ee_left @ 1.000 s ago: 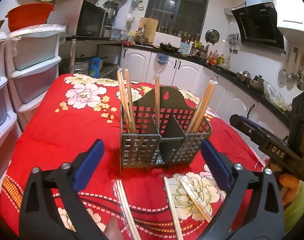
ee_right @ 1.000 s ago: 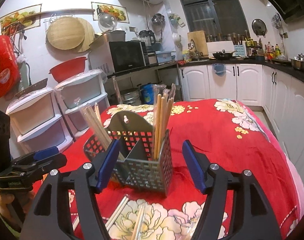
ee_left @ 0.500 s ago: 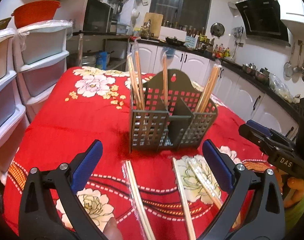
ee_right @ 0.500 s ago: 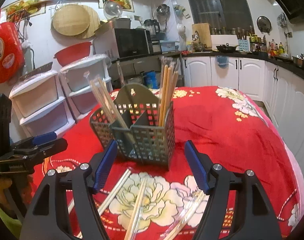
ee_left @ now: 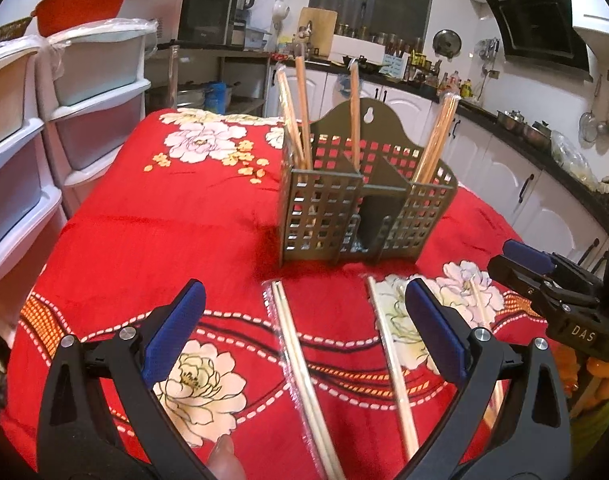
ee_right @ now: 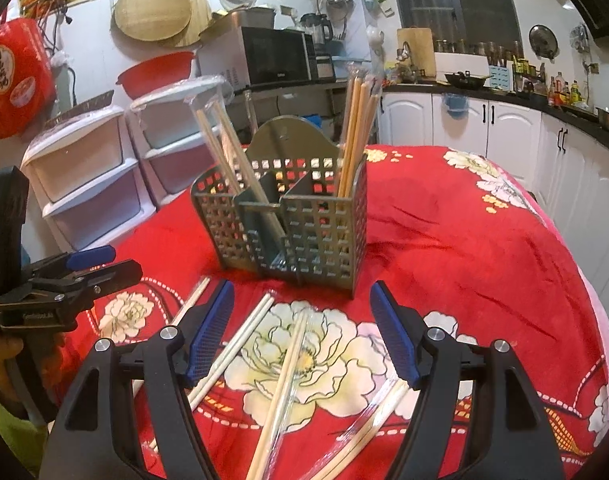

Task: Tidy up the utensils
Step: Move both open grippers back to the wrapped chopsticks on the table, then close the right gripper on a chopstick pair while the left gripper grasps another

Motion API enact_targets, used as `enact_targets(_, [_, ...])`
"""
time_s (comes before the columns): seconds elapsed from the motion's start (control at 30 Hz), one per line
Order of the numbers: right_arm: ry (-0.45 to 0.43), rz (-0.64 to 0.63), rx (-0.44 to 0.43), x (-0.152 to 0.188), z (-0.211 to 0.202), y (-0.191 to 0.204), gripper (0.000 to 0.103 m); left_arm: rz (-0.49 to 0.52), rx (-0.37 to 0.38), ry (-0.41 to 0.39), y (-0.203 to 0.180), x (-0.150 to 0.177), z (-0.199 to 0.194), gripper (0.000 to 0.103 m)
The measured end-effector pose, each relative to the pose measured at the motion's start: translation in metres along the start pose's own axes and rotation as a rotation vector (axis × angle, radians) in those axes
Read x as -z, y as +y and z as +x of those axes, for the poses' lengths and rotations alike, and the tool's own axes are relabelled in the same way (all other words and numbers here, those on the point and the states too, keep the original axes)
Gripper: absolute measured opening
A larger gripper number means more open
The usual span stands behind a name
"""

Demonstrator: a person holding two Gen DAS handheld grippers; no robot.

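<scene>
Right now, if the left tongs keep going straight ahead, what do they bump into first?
Probably the wrapped chopsticks lying on the red tablecloth between the open left tongs; farther along stands the utensil holder. Depth is hard to judge.

Cut off at 6 o'clock in both views: wrapped chopsticks [ee_left: 304,364] on the red cloth [ee_left: 152,232], lower ends out of frame. Hidden inside the slotted holder [ee_right: 304,224]: bottoms of the standing chopsticks [ee_right: 356,136]. Too small to read: bottles [ee_right: 560,86] on the counter at 2 o'clock.
</scene>
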State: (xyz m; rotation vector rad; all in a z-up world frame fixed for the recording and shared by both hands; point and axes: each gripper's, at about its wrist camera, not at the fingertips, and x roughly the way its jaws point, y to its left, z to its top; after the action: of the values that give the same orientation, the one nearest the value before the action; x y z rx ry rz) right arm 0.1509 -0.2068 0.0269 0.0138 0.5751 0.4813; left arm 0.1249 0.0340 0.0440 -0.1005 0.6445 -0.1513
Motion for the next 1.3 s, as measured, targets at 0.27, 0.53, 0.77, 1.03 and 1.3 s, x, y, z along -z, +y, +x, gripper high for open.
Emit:
enact_targets(0.27, [0.062, -0.033, -0.005, 0.01, 0.013, 0.008, 0.068, 0.012, -0.016, 0.058, 0.01, 0.016, 0.012, 0.091])
enact_targets(0.53, [0.18, -0.069, 0.036, 0.017, 0.043, 0.012, 0.068, 0.005, -0.002, 0.154, 0.023, 0.025, 0.031, 0.089])
enact_targets(0.77, [0.288, -0.097, 0.078, 0.021, 0.079, 0.01, 0.066, -0.058, 0.067, 0.266, 0.029, 0.026, 0.056, 0.064])
enact_targets(1.03, [0.372, -0.107, 0.093, 0.018, 0.113, 0.011, 0.058, -0.094, 0.082, 0.33, 0.027, 0.011, 0.088, 0.047])
enact_targets(1.3, [0.38, -0.129, 0.101, 0.017, 0.13, 0.013, 0.03, -0.092, 0.032, 0.34, 0.025, -0.001, 0.109, 0.036])
